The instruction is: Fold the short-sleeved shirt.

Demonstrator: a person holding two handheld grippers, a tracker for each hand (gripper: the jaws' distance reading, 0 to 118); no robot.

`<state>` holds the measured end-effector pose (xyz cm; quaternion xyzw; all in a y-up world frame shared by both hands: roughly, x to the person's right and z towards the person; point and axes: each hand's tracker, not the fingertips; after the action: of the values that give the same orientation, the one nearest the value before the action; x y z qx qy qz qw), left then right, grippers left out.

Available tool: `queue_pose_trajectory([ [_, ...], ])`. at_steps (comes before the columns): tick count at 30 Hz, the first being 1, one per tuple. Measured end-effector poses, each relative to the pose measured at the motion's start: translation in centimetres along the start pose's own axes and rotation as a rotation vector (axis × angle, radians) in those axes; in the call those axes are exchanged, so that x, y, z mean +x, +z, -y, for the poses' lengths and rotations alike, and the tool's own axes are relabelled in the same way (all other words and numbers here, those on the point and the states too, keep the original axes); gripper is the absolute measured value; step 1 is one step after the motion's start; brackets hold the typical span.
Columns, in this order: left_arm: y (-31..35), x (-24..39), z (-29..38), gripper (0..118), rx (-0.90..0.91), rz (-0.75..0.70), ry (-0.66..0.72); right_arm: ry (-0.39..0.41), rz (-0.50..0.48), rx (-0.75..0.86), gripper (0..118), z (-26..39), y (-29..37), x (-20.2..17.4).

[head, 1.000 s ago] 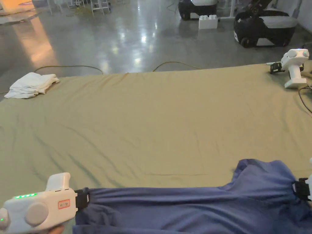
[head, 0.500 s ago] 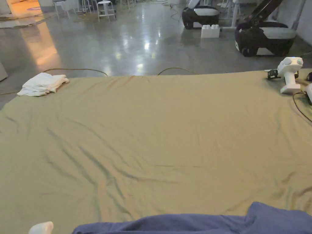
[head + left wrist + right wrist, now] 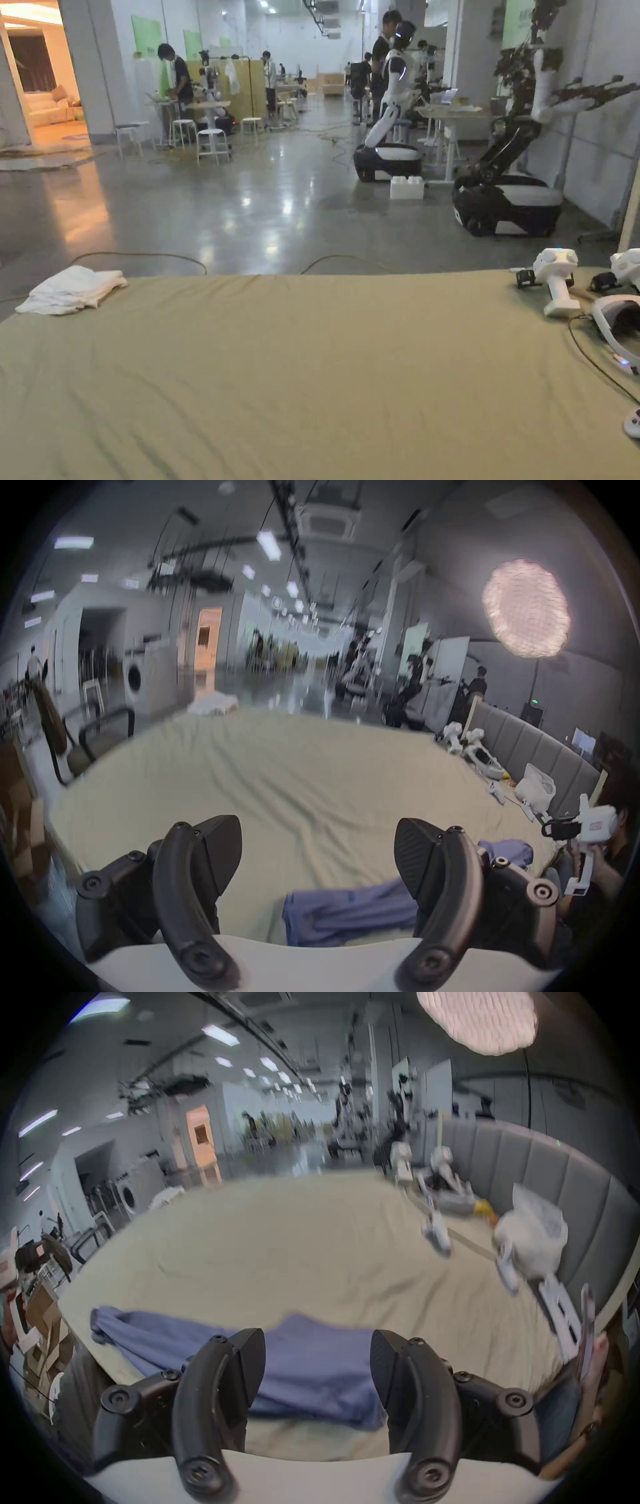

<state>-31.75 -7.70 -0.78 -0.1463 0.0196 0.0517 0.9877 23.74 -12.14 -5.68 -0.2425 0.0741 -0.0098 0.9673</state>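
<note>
The blue short-sleeved shirt (image 3: 346, 913) lies bunched in a long strip along the near edge of the olive-sheeted bed (image 3: 312, 375). My left gripper (image 3: 318, 830) hovers above the shirt's left end, open and holding nothing. My right gripper (image 3: 318, 1340) is open too, raised over the wider right part of the shirt (image 3: 304, 1369). In the left gripper view the right gripper (image 3: 547, 830) appears at the far right, held up in a hand beside the bed.
A folded white cloth (image 3: 69, 290) sits at the bed's far left corner. Spare white gripper devices (image 3: 556, 281), a headset (image 3: 615, 319) and a cable lie along the right side, by a grey padded headboard (image 3: 554, 1186). Robots and people stand beyond.
The head camera has tilted up toward the room, so shirt and grippers left its frame. Both grippers, earlier gripping the stretched shirt's ends, now stand open above it.
</note>
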Motion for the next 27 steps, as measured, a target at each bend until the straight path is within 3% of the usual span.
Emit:
queue_pose_trajectory([
  [3, 2.2, 3.2, -2.4, 96, 0.131, -0.085, -0.115, 0.065, -0.006, 0.149, 68, -2.6, 2.6, -2.5],
  [7, 4.0, 6.4, -3.6, 95, 0.219, -0.026, -0.181, 0.085, -0.017, 0.278, 66, -5.0, 4.8, -4.8],
  [9, 4.7, 8.0, -3.7, 89, 0.228, -0.006, -0.189, 0.064, -0.031, 0.312, 50, -5.8, 5.7, -5.2],
  [10, 5.0, 8.7, -3.6, 78, 0.237, -0.005, -0.198, 0.058, -0.035, 0.334, 31, -6.0, 6.1, -5.5],
  [11, 5.2, 9.3, -3.5, 48, 0.249, -0.007, -0.212, 0.054, -0.038, 0.342, 10, -6.1, 6.4, -5.6],
  [12, 5.4, 9.9, -3.4, 20, 0.256, -0.020, -0.226, 0.058, -0.051, 0.344, 9, -6.3, 6.8, -5.7],
  [13, 5.7, 10.3, -3.3, 7, 0.264, -0.035, -0.234, 0.063, -0.063, 0.343, 9, -6.5, 7.1, -5.8],
  [15, 6.3, 10.7, -3.4, 6, 0.257, 0.023, -0.226, 0.080, -0.047, 0.344, 0, -6.6, 7.6, -6.4],
  [27, 5.8, 9.1, -4.7, 3, 0.220, 0.073, -0.122, 0.051, -0.070, 0.334, 0, -5.9, 8.0, -5.7],
])
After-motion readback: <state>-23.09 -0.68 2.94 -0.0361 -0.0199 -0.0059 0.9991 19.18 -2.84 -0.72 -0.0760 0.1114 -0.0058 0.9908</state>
